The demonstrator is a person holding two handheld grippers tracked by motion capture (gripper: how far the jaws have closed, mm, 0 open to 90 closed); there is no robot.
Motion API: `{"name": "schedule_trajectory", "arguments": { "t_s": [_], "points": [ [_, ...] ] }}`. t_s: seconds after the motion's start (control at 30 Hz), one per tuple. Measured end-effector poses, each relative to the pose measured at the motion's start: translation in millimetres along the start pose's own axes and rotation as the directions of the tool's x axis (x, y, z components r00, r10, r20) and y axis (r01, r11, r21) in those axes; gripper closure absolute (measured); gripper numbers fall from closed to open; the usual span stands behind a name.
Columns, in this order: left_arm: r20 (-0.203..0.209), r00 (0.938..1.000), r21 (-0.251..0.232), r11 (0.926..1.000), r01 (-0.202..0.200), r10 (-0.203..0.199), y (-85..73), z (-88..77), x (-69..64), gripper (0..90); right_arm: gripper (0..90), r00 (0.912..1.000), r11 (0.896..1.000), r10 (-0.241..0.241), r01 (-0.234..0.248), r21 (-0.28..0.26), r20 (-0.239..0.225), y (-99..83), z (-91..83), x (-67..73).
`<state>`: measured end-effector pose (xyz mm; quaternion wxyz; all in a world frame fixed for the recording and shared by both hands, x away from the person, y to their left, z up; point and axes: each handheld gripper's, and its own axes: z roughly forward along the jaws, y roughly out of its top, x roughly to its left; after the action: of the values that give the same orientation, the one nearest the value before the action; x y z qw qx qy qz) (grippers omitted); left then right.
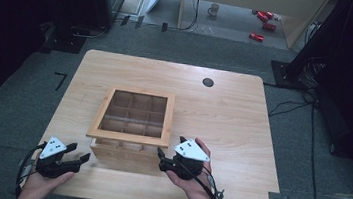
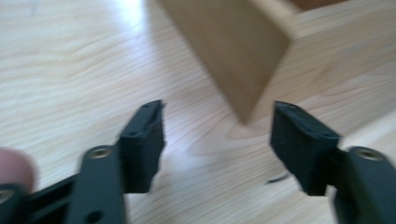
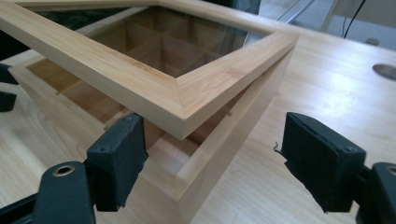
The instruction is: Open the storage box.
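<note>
A wooden box [image 1: 123, 153] with a divided inside stands on the table [image 1: 232, 126]. Its glass-paned lid [image 1: 110, 134] is raised at the front, leaving a gap over the compartments. My right gripper [image 1: 162, 160] is open at the box's front right corner. In the right gripper view, the gripper [image 3: 219, 161] has the box corner [image 3: 187, 186] between its jaws. One jaw sits just under the lid's front edge [image 3: 116, 88]. My left gripper [image 1: 78, 152] is open near the box's front left corner, apart from it. In the left gripper view, the gripper [image 2: 224, 140] faces that corner [image 2: 243, 60].
A dark round hole [image 1: 208, 82] lies in the tabletop at the back right. On the floor beyond the table are red cans [image 1: 261, 26], a mug [image 1: 214, 9] and cables [image 1: 289, 107]. The table's front edge runs just behind both hands.
</note>
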<state>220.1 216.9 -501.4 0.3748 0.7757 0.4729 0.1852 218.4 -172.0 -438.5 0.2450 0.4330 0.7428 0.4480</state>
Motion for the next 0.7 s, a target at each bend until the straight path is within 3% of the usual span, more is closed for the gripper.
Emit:
{"name": "schedule_trajectory", "arguments": {
  "t_s": [0.17, 0.23, 0.37, 0.47, 0.7],
  "points": [
    [-0.076, 0.9966, 0.029, 0.999, 0.033, -0.031, -5.3, 2.4, 9.7, 30.6, 22.5, 0.9998, 0.999, -0.02, 0.021, -0.027, 0.007, 17.0, -5.2, -2.7],
    [-0.088, 0.9951, 0.034, 0.9982, 0.049, -0.046, -6.1, 3.8, 11.3, 30.5, 22.4, 0.9996, 0.999, -0.025, 0.026, -0.04, 0.008, 24.4, -7.0, -5.0],
    [-0.148, 0.9882, 0.058, 0.9971, 0.048, -0.039, -7.8, 9.8, 10.3, 30.2, 22.0, 0.9994, 0.997, -0.03, 0.031, -0.068, 0.017, 41.6, -9.3, -11.3],
    [-0.16, 0.9864, 0.048, 0.9978, 0.046, -0.038, -8.2, 12.0, 8.5, 29.7, 21.9, 0.9994, 0.995, -0.03, 0.031, -0.098, 0.019, 56.9, -9.6, -17.6],
    [-0.162, 0.9859, 0.039, 0.9981, 0.047, -0.04, -8.5, 12.7, 8.4, 29.6, 21.8, 0.9992, 0.993, -0.018, 0.022, -0.113, 0.036, 80.9, -3.2, -30.4]
  ]
}}
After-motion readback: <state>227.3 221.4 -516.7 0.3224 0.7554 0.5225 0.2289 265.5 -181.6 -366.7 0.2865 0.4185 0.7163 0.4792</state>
